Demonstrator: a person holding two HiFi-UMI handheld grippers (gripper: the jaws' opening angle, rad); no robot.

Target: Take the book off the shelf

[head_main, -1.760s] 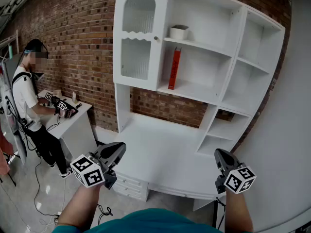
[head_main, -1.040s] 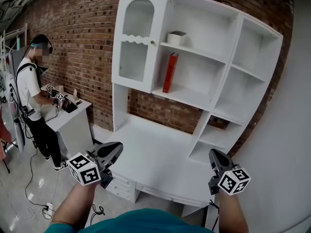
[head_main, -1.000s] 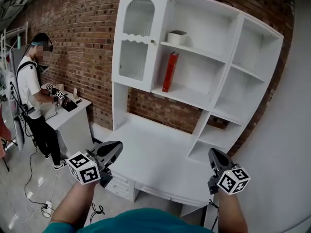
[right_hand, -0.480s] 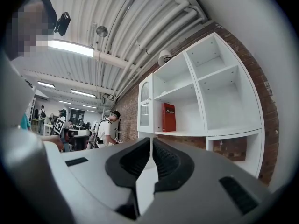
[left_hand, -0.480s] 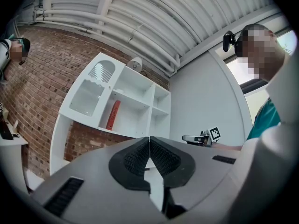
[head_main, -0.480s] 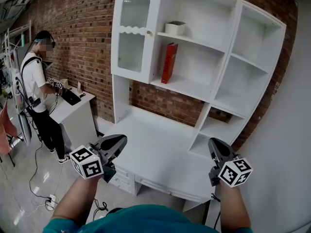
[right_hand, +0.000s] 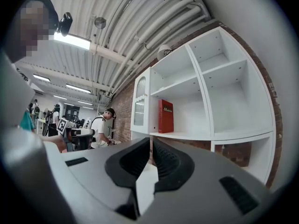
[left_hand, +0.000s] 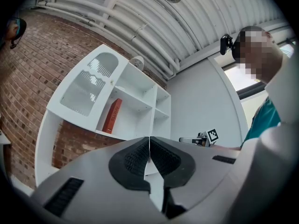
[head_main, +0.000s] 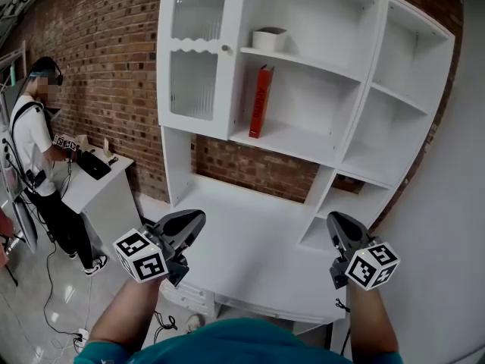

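Observation:
A red book stands upright on the middle shelf of the white shelf unit, just right of the glass-door cupboard. The same book shows in the left gripper view, and the book shows in the right gripper view too. My left gripper hovers low over the desk's front left, shut with nothing in it. My right gripper hangs at the front right, its jaws together and empty. Both are well below and short of the book.
A white bowl-like pot sits on the shelf above the book. The cupboard door has ribbed glass. The white desk top lies under both grippers. A person works at a small white table on the left.
The head view has drawn closer to the shelf unit and shifted a little left. Both grippers have risen slightly and stayed shut.

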